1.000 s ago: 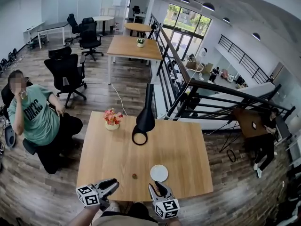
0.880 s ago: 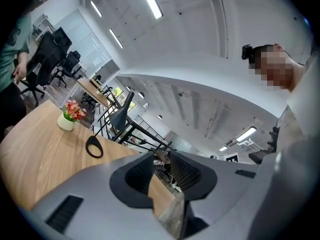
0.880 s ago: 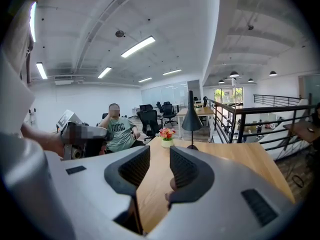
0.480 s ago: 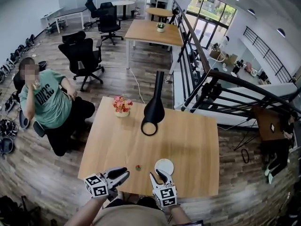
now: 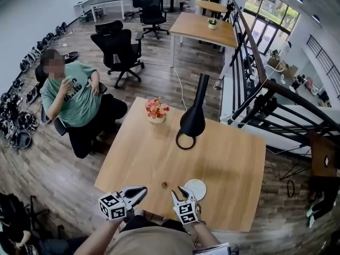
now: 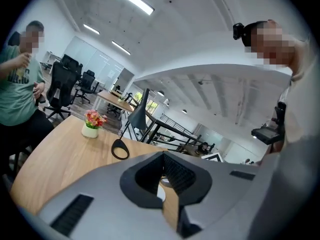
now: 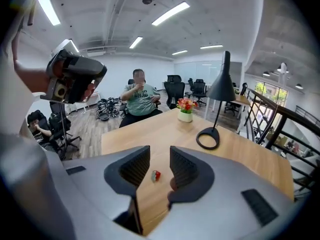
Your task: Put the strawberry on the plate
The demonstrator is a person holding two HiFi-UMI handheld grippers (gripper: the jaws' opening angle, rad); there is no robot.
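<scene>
Pre-grasp: right gripper [image 7: 160, 150] is aiming at the strawberry [image 7: 156, 175], pick not yet made.

Strawberry is sitting on the table [image 5: 228, 163] just left of the plate [image 5: 195, 189], not on it, and is showing through the gap between the right jaws, which are standing apart and empty. Next move, I reckon: lowering and advancing until the pads are straddling it, then closing gently. Right gripper is hovering at the near edge, pointing forward over the table. Left gripper [image 5: 142, 190] is idling beside it, tips looking together with nothing held, though its own view is poor.
</scene>
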